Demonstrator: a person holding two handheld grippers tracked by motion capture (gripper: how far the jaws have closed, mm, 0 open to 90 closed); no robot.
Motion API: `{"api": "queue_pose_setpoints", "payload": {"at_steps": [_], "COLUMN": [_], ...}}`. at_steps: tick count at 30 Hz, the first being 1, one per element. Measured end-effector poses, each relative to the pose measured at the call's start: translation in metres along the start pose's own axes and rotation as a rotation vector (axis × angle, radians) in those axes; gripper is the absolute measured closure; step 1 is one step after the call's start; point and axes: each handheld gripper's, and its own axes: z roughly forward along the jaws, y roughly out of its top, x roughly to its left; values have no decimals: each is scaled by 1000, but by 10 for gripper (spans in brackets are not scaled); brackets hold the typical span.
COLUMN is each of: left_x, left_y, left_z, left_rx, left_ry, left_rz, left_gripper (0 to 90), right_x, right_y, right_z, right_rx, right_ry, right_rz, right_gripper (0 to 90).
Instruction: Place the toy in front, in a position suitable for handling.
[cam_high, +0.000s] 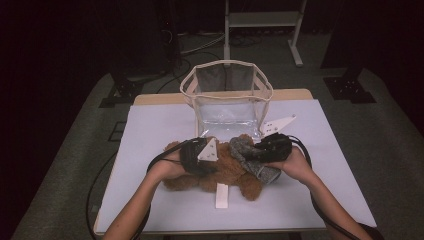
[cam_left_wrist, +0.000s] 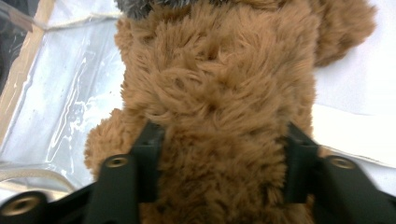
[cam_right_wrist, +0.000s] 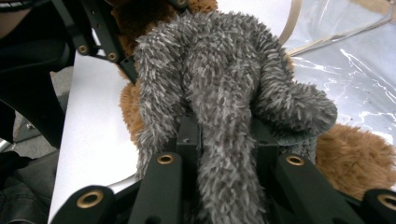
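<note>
A brown plush teddy bear (cam_high: 231, 175) lies on the white table (cam_high: 150, 135) in front of the bag. My left gripper (cam_high: 216, 159) comes in from the left, and its jaws press into the fur on both sides of the bear's body (cam_left_wrist: 219, 84); it is shut on the bear (cam_left_wrist: 224, 140). A grey fuzzy cloth (cam_high: 244, 149) lies over the bear's right side. My right gripper (cam_high: 254, 153) is shut on a fold of that grey cloth (cam_right_wrist: 219, 93), which bulges out between and above the jaws (cam_right_wrist: 224, 135). Brown fur (cam_right_wrist: 359, 154) shows beneath the cloth.
A clear plastic bag with cream trim (cam_high: 225, 63) stands open just behind the bear, its shiny wall close to both grippers (cam_left_wrist: 70, 93) (cam_right_wrist: 355, 60). A cream strap (cam_high: 221, 196) lies on the table near the front edge. A white metal stand (cam_high: 262, 20) is on the floor beyond.
</note>
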Motion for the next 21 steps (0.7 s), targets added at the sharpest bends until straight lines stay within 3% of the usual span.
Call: {"api": "queue_pose_setpoints", "payload": {"at_steps": [4, 10, 21], "left_x": [-1, -3, -15], "left_y": [-4, -3, 9], "left_z": [-6, -11, -11], "left_rx": [-45, -86, -123], "left_ry": [-19, -43, -110], "left_rz": [-25, -25, 16], "left_gripper": [544, 573, 573], "right_x": [3, 10, 23], "right_y": [1, 5, -6], "right_z": [-1, -6, -22], "right_rx": [-9, 3, 2], "right_ry": [8, 9, 11], "right_rz": [-5, -28, -29], "right_gripper": [708, 709, 708]}}
